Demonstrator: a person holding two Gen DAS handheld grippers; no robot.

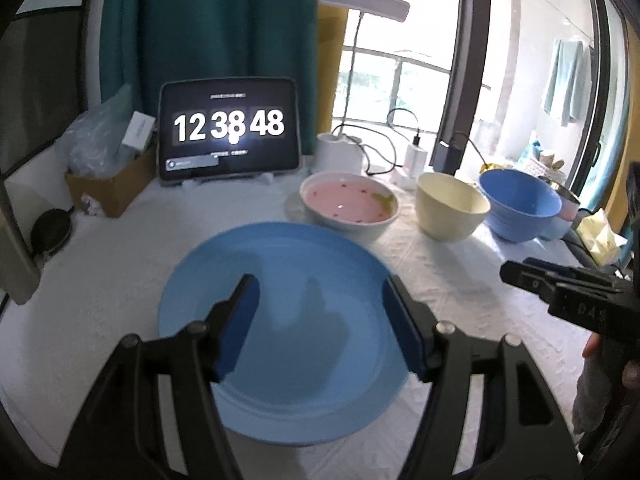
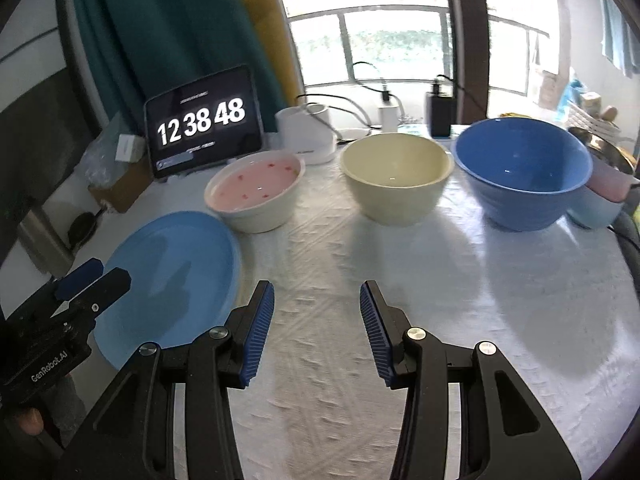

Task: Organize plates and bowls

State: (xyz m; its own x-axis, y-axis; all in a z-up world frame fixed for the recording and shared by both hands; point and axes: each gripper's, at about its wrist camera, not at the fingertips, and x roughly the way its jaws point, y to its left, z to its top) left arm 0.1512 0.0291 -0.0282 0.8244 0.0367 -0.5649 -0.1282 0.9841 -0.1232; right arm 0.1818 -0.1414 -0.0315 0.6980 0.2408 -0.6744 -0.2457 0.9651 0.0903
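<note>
While we are holding both grippers above the white tablecloth (image 2: 320,360), the left gripper (image 1: 320,312) is hanging over the light blue plate (image 1: 280,280) with its jaws spread and empty. We are keeping the right gripper (image 2: 317,320) parted too, gripping nothing, over bare cloth. Behind the plate, the pink-lined bowl (image 2: 256,196), cream bowl (image 2: 396,176) and blue bowl (image 2: 524,172) are sitting in a row, apart from one another.

I see a tablet (image 1: 229,132) showing a clock, propped at the back of the white tablecloth (image 2: 320,360); cardboard box (image 1: 112,188) to its left, white lamp base (image 1: 338,152), chargers, teal curtain (image 1: 208,20).
</note>
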